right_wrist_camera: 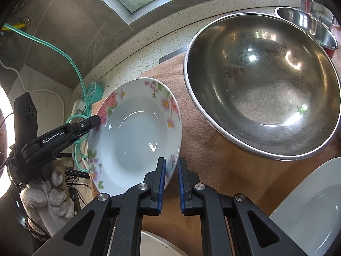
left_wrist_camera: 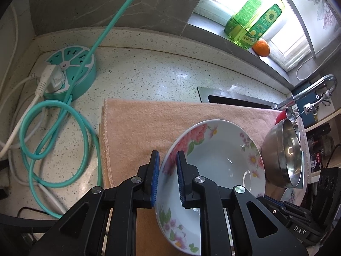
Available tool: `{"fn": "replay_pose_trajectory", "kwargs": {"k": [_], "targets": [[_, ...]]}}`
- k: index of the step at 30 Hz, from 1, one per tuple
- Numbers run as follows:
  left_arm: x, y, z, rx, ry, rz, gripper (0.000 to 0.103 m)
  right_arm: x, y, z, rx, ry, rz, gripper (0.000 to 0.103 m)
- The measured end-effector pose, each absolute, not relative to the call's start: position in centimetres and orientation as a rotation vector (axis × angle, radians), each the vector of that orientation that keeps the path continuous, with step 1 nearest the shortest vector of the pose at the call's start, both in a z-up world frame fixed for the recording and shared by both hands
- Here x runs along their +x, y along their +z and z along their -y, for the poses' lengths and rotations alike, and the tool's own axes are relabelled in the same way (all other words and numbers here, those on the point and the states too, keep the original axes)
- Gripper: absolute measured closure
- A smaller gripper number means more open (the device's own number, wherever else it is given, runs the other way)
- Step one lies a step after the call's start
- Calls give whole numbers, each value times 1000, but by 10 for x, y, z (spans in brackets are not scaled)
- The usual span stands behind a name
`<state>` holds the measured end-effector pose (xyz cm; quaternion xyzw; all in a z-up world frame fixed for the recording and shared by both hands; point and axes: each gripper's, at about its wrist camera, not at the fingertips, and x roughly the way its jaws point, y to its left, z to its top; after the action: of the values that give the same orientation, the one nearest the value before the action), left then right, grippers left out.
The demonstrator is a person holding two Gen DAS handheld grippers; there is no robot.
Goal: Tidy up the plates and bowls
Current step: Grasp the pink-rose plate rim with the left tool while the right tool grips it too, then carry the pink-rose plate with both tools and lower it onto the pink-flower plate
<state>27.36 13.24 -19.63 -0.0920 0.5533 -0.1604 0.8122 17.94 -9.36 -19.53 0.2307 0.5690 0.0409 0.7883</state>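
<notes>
A white deep plate with pink flowers (left_wrist_camera: 213, 160) (right_wrist_camera: 132, 140) is held over the peach towel (left_wrist_camera: 138, 123) by two opposite sides of its rim. My left gripper (left_wrist_camera: 168, 155) is shut on the rim, one blue pad inside and one outside. In the right wrist view the left gripper (right_wrist_camera: 96, 119) reaches the plate's far left rim, with a gloved hand (right_wrist_camera: 49, 192) behind it. My right gripper (right_wrist_camera: 170, 162) is shut on the near right rim. Whether the plate touches the towel I cannot tell.
A large steel bowl (right_wrist_camera: 262, 85) (left_wrist_camera: 283, 153) sits on the towel right of the plate, a smaller steel bowl (right_wrist_camera: 307, 23) behind it. A plain white plate (right_wrist_camera: 309, 209) lies at the lower right. A teal power hub (left_wrist_camera: 70, 72) with looped cables stands left; soap bottle (left_wrist_camera: 255, 19) and orange (left_wrist_camera: 261, 47) on the sill.
</notes>
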Motion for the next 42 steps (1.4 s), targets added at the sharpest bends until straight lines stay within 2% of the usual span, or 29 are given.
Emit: {"fn": "replay_pose_trajectory", "kwargs": {"k": [14,20,27,42], "targets": [[274,-200,-128,-142,-344,-1177,88,180,-195,92,482,95,-1219,93],[276,-203,-133,-176,-345,-1196,84,180,-195,93,491,100,-1220,93],[271,-201,-132,-185,-341,-1190,87,180,-194,93,484,95,-1221,93],[249,-177,-136,-222,-334,-1156,87,169,-174,94,474,112,-1180,93]]}}
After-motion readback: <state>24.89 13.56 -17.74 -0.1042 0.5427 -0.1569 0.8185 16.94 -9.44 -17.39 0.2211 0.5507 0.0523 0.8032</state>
